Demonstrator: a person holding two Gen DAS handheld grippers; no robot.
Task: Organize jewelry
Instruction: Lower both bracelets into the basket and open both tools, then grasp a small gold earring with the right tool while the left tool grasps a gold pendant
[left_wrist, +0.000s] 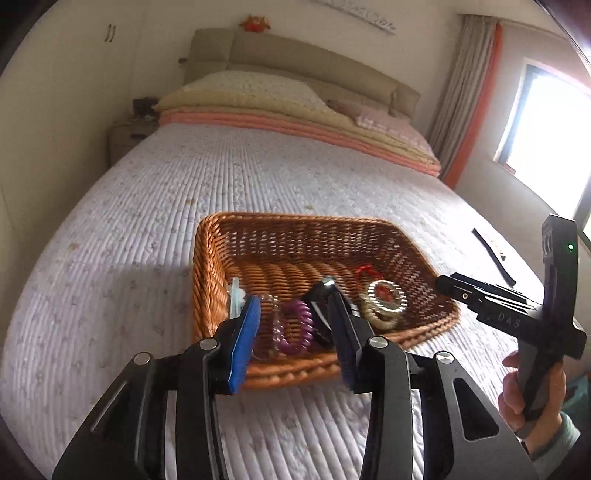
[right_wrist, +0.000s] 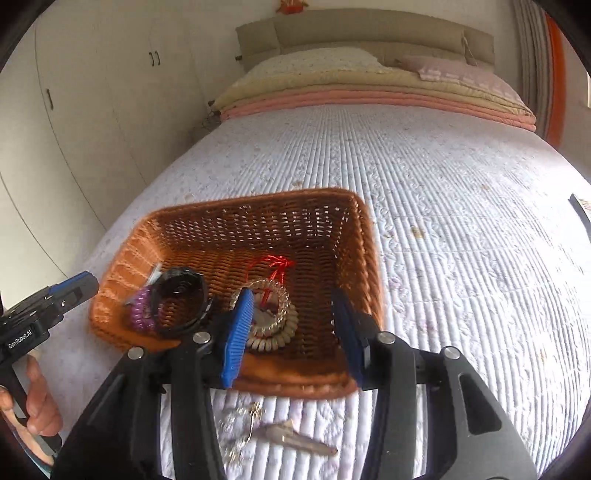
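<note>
Both grippers, left and right, hover jaws apart, empty, over the basket

The far half of the basket floor is bare, so a gripper can go down there. The near half is crowded: a purple coil, a black ring and a bead bracelet lie close together. The quilt around the basket is wide open. A key lies on the quilt just in front of the basket.
</note>
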